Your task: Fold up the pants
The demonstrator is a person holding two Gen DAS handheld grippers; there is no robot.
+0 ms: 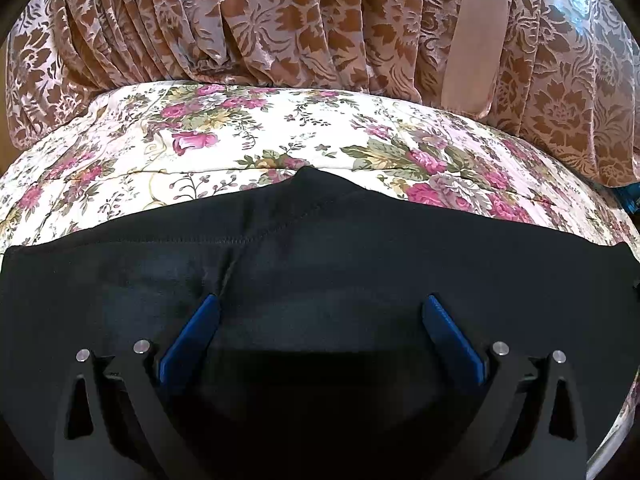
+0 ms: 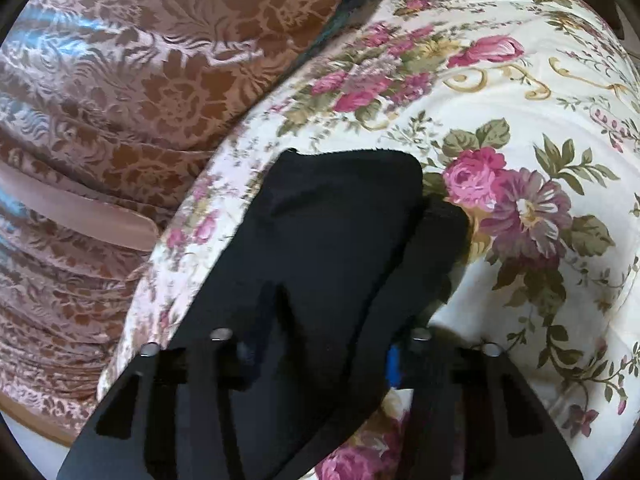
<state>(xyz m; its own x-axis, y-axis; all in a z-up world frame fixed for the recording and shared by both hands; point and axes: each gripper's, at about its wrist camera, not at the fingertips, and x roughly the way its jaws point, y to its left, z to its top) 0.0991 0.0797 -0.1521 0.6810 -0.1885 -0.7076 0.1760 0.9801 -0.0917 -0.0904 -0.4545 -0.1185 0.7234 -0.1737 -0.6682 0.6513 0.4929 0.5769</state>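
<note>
Left wrist view: my left gripper hangs with jaws spread wide over the black pants, which lie flat on the floral bedspread. Right wrist view: my right gripper has black cloth bunched between its jaws; whether they pinch it, I cannot tell.

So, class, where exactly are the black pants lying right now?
In both wrist views the black pants lie on the floral bedspread, in front of the brown damask curtain.

Floral bedspread, brown damask curtain
</note>
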